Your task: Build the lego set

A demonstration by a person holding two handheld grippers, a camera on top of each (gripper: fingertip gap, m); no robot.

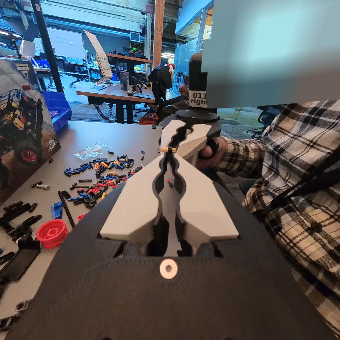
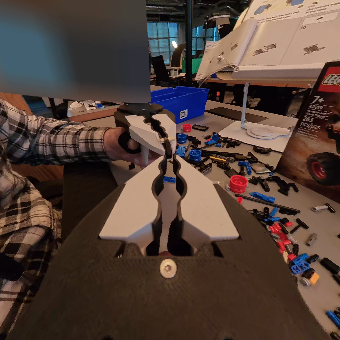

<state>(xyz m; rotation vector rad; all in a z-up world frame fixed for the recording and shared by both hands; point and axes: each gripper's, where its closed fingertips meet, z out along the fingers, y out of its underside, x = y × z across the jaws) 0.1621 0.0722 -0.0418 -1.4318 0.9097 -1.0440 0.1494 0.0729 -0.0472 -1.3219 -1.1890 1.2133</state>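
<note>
My left gripper (image 1: 168,154) is shut on a small black connector with a tan pin through it (image 1: 167,149), held crosswise near its tips above the table. In the right wrist view the left gripper (image 2: 168,155) points down, with the connector (image 2: 166,140) a little up from its tips. My right gripper (image 2: 170,158) meets it tip to tip. Its jaws are almost closed on a small pale bit (image 2: 168,160). It also shows in the left wrist view (image 1: 168,147), pointing down.
Loose black, blue and red parts (image 1: 103,174) (image 2: 220,156) are scattered on the grey table (image 1: 114,136). Red wheel hubs (image 1: 50,233) (image 2: 238,184), the set box (image 1: 22,132) (image 2: 312,147), a booklet on a stand (image 2: 276,46), a blue bin (image 2: 180,103) and a phone (image 1: 18,261) surround them. Left and right tips are no more than a few centimetres apart. Left tips and right tips are each some 20 centimeters from the phone (image 1: 18,261).
</note>
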